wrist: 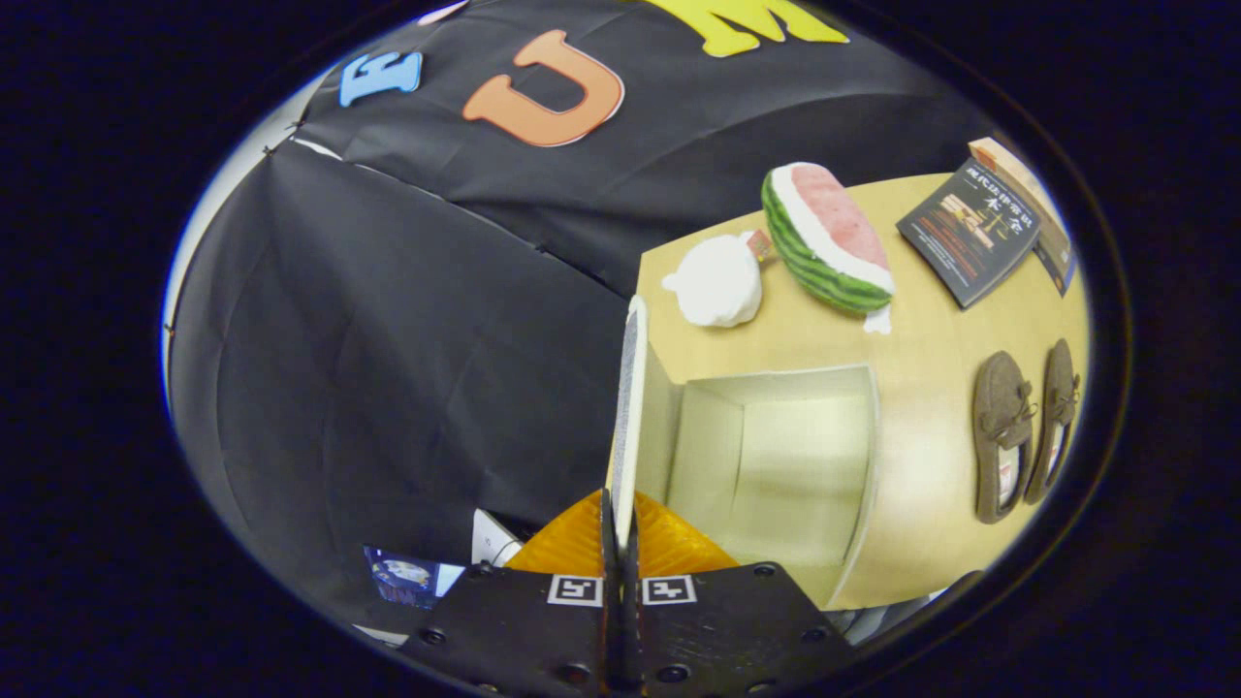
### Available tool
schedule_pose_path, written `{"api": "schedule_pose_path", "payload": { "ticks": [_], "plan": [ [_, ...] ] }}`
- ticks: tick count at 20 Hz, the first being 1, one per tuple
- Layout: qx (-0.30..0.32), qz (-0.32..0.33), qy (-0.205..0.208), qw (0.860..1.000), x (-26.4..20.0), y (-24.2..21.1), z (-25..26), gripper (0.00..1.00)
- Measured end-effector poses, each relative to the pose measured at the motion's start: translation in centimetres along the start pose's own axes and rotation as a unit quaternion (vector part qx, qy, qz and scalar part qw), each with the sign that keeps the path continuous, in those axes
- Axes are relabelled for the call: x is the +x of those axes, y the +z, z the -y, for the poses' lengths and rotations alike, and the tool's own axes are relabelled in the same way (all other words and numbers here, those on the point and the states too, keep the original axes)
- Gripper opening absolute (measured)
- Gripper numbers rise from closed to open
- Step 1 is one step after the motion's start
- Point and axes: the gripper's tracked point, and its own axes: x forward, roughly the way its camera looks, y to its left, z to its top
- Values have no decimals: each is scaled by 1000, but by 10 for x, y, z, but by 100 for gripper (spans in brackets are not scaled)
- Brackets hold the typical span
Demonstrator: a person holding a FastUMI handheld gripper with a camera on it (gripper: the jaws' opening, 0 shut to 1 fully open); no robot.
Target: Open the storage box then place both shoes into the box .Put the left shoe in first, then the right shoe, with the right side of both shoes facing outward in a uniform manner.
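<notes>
On the tan table the storage box stands open, its lid upright on edge and pinched between the closed gripper fingers, presumably to hold it back. Both shoes (a brown pair) lie side by side beyond the box, long axes parallel to the lid

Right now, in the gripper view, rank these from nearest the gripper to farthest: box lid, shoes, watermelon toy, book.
1. Box lid: standing on edge, clamped in the gripper.
2. Shoes: side by side on the table, beyond the open box.
3. Watermelon toy: past the box, beside a white plush.
4. Book: the table's far corner.
</notes>
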Motion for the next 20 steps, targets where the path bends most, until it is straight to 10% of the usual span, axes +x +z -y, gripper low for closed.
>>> {"api": "schedule_pose_path", "payload": {
  "ticks": [14,20],
  "plan": [
    [-43,-59,-3,997,101,-37,-86,4],
    [-55,-60,24,996,97,-34,-92,74]
  ]
}}
